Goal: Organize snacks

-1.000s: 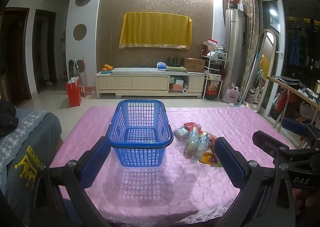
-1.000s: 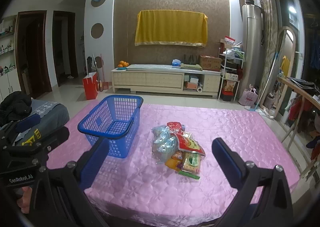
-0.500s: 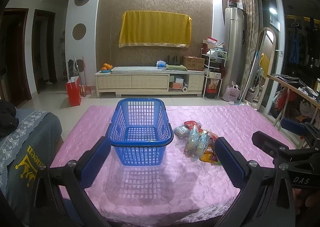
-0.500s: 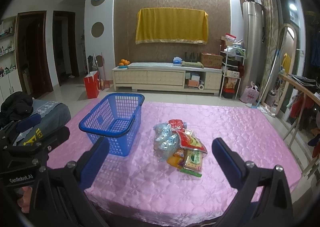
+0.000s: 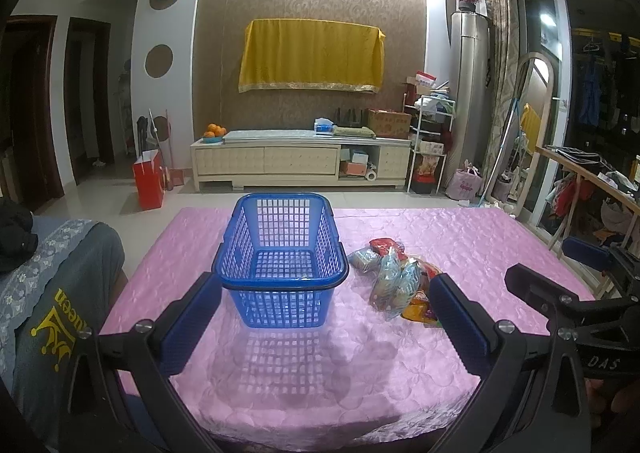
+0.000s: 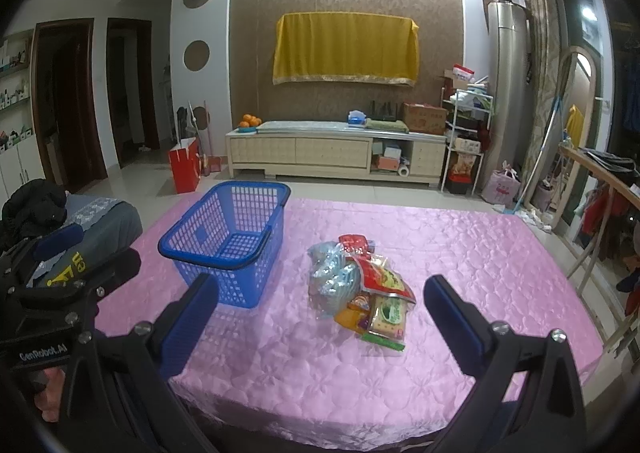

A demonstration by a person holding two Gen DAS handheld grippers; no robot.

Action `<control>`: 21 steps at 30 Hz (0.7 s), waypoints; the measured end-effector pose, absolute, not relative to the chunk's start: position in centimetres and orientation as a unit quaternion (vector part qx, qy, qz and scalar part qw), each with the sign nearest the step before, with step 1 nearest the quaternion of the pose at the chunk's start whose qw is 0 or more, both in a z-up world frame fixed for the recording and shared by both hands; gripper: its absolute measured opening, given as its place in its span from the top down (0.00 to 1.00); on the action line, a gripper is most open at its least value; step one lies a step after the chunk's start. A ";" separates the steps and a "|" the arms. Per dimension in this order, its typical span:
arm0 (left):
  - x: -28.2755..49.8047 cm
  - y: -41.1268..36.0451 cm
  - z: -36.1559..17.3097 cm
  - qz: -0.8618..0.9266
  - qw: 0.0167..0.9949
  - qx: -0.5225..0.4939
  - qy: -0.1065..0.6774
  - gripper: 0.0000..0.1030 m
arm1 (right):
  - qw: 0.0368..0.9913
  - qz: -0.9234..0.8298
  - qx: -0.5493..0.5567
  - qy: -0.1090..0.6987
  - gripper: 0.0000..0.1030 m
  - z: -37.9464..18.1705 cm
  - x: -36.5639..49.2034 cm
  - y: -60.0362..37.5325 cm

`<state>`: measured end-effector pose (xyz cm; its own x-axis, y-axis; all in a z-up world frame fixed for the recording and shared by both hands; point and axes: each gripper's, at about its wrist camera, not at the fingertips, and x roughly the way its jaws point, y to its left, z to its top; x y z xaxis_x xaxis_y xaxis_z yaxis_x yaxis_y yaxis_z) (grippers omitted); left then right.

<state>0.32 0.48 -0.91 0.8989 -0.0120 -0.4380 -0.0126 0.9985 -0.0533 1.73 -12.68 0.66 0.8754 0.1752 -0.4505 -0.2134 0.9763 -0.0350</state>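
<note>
An empty blue plastic basket point(image 5: 282, 261) stands on the pink quilted table point(image 5: 460, 237); it also shows in the right wrist view point(image 6: 230, 241). A pile of snack packets point(image 6: 360, 289) lies to its right, with a red packet on top and clear bags on the left; the pile also shows in the left wrist view point(image 5: 394, 279). My left gripper point(image 5: 324, 297) is open and empty, short of the basket. My right gripper point(image 6: 320, 297) is open and empty, short of the snack pile.
A grey cushion with yellow print point(image 5: 52, 293) lies at the table's left edge. A cream TV cabinet point(image 6: 336, 153) stands against the far wall, a red bag point(image 6: 184, 163) on the floor. A wooden rack point(image 6: 600, 181) stands to the right.
Both grippers have moved slightly forward toward the table; the basket and the snacks appear a little nearer. Both stay open.
</note>
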 end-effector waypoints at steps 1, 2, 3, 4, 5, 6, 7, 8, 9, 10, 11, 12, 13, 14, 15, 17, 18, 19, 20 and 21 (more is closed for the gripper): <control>0.3 0.5 -0.9 0.000 0.974 -0.028 0.226 0.00 | 0.967 0.100 -0.042 0.229 0.00 0.7 1.8 -12.6; 0.3 0.4 -0.9 0.000 0.974 -0.027 0.226 0.00 | 0.967 0.099 -0.042 0.229 0.00 0.7 1.8 -12.6; 0.2 0.4 -0.9 0.000 0.974 -0.027 0.226 0.00 | 0.967 0.099 -0.042 0.229 0.00 0.7 1.8 -12.6; 0.2 0.4 -0.9 0.001 0.974 -0.027 0.226 0.00 | 0.967 0.101 -0.042 0.229 0.00 0.7 1.8 -12.7; 0.2 0.4 -0.9 0.001 0.974 -0.027 0.226 0.00 | 0.967 0.101 -0.040 0.231 0.00 0.7 1.8 -12.7; 0.3 0.4 -0.9 0.000 0.974 -0.027 0.227 0.00 | 0.967 0.102 -0.040 0.232 0.00 0.7 1.8 -12.7; 0.3 0.4 -0.9 0.000 0.973 -0.027 0.227 0.00 | 0.966 0.102 -0.040 0.232 0.00 0.7 1.8 -12.7; 0.2 0.3 -0.9 0.001 0.973 -0.027 0.227 0.00 | 0.966 0.102 -0.040 0.232 0.00 0.7 1.8 -12.7; 0.2 0.3 -0.8 0.000 0.973 -0.027 0.228 0.00 | 0.967 0.102 -0.041 0.232 0.00 0.7 1.8 -12.7; 0.1 0.4 -0.8 -0.001 0.973 -0.028 0.228 0.00 | 0.967 0.102 -0.040 0.231 0.00 0.7 1.8 -12.7; 0.1 0.4 -0.7 -0.001 0.973 -0.028 0.229 0.00 | 0.966 0.102 -0.040 0.233 0.00 0.7 1.8 -12.7; 0.2 0.4 -0.7 -0.001 0.973 -0.029 0.230 0.00 | 0.966 0.102 -0.040 0.233 0.00 0.7 1.8 -12.7; 0.2 0.4 -0.7 -0.001 0.973 -0.029 0.230 0.00 | 0.966 0.102 -0.040 0.232 0.00 0.7 1.7 -12.7; 0.2 0.4 -0.7 -0.002 0.972 -0.029 0.231 0.00 | 0.966 0.102 -0.041 0.233 0.00 0.7 1.8 -12.7; 0.2 0.4 -0.7 -0.002 0.972 -0.028 0.232 0.00 | 0.966 0.102 -0.040 0.233 0.00 0.7 1.8 -12.7; 0.2 0.4 -0.6 -0.002 0.972 -0.028 0.232 0.00 | 0.966 0.102 -0.040 0.234 0.00 0.7 1.8 -12.7; 0.2 0.4 -0.6 -0.001 0.972 -0.029 0.232 0.00 | 0.966 0.102 -0.040 0.234 0.00 0.7 1.9 -12.8; 0.2 0.4 -0.7 -0.001 0.972 -0.029 0.231 0.00 | 0.966 0.102 -0.041 0.234 0.00 0.7 1.9 -12.7; 0.1 0.4 -0.6 -0.002 0.972 -0.028 0.231 0.00 | 0.966 0.102 -0.041 0.234 0.00 0.7 1.9 -12.7; 0.2 0.4 -0.6 -0.002 0.972 -0.028 0.232 0.00 | 0.966 0.102 -0.041 0.234 0.00 0.6 1.9 -12.7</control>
